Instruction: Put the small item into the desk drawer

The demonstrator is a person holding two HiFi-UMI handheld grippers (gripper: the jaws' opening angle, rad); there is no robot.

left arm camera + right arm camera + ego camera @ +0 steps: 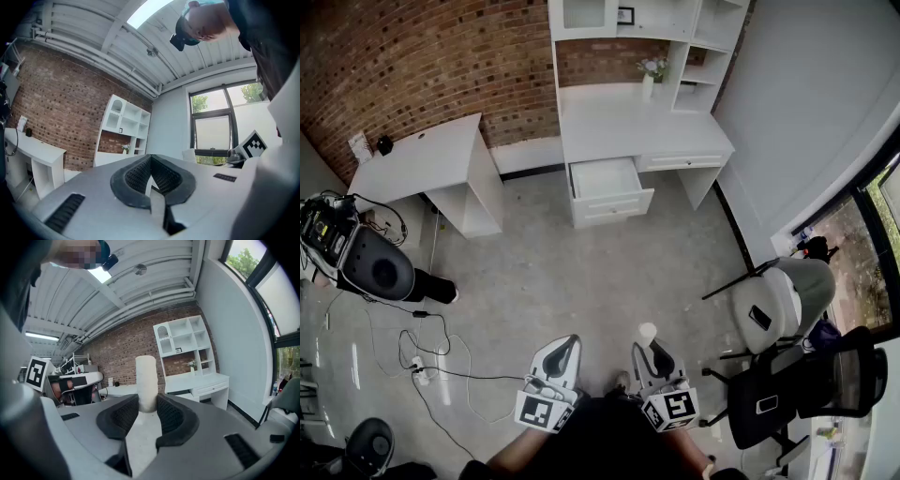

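My right gripper (650, 352) is clamped on the small item (648, 331), a pale cylinder that stands upright between the pads, its girth keeping the jaws fairly wide. My left gripper (564, 354) is closed on nothing. The open drawer (605, 180) lies well away from both grippers, straight ahead across the floor and about midway between them, so I judge a long forward carry comes next. Only the head view looks down into the drawer. The right gripper view shows the pads gripping the item's lower end, with the desk (201, 382) beyond it. The left gripper view shows no drawer at all
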